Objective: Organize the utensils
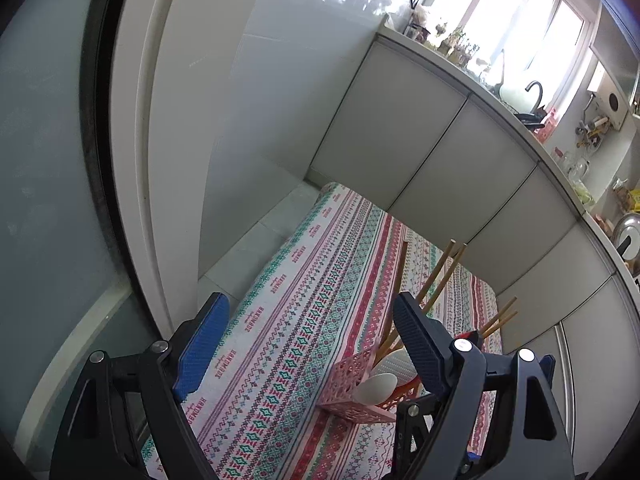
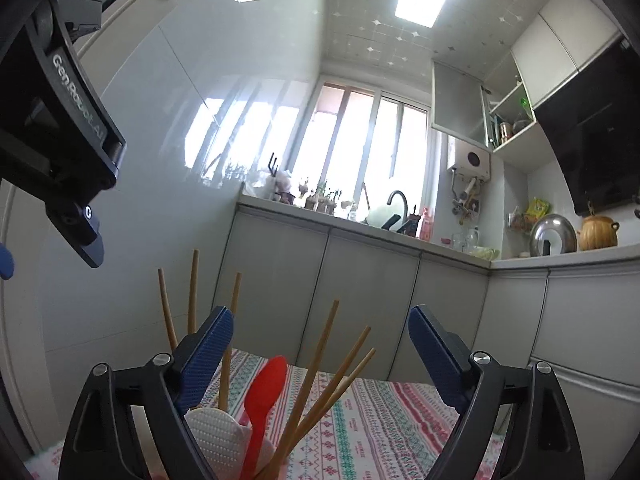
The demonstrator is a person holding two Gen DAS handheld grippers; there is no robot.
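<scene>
Woven cloth (image 1: 304,320), striped in pink, teal and white, covered the worktop I was steering over. Beyond it ran grey cabinet doors (image 2: 372,280) under a pale counter (image 2: 440,246), a dark tap (image 2: 398,200) before the bright window (image 2: 360,140) at twelve o'clock, a steel lid (image 2: 554,236) at three. The pink basket (image 1: 356,384) sat at five o'clock in my left view, holding chopsticks (image 2: 316,368), a red spoon (image 2: 264,392) and a white paddle (image 2: 216,436). My left tongs (image 1: 308,344) stood wide with nothing between them; my right tongs (image 2: 320,356) gaped wide too, gripping nothing, chopsticks poking up between the blue pads (image 2: 208,352).
</scene>
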